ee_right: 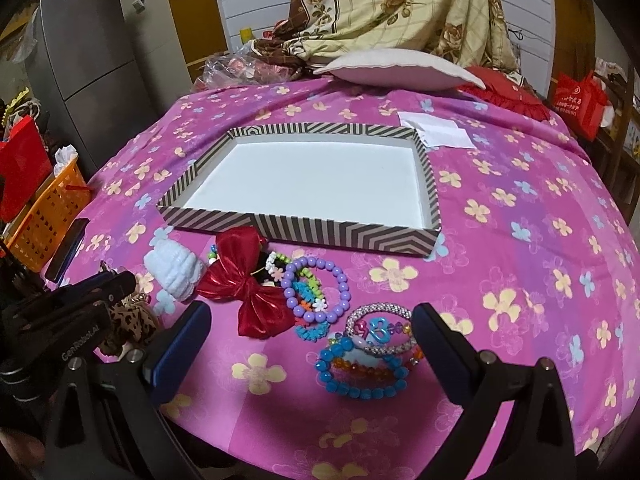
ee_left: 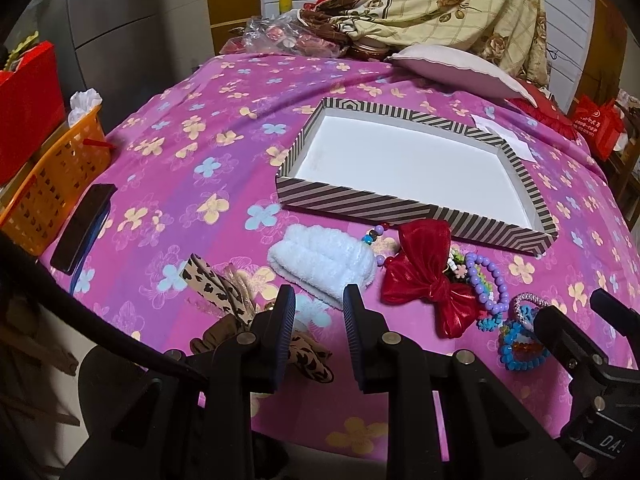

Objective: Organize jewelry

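Both tools hover over a flower-print pink table [ee_right: 500, 240], nothing yet packed: the striped box [ee_right: 304, 230] at mid-table stands empty, while bracelets [ee_right: 360, 356], a red bow [ee_right: 248, 288] and a white scrunchie [ee_left: 320, 264] lie heaped along its near side. The left hand-held gripper [ee_left: 319, 312] and right hand-held gripper [ee_right: 312, 332] are released, holding nothing. Sorting appears about to begin; the next move likely calls for closing on one bracelet and lifting it over the box's wall.
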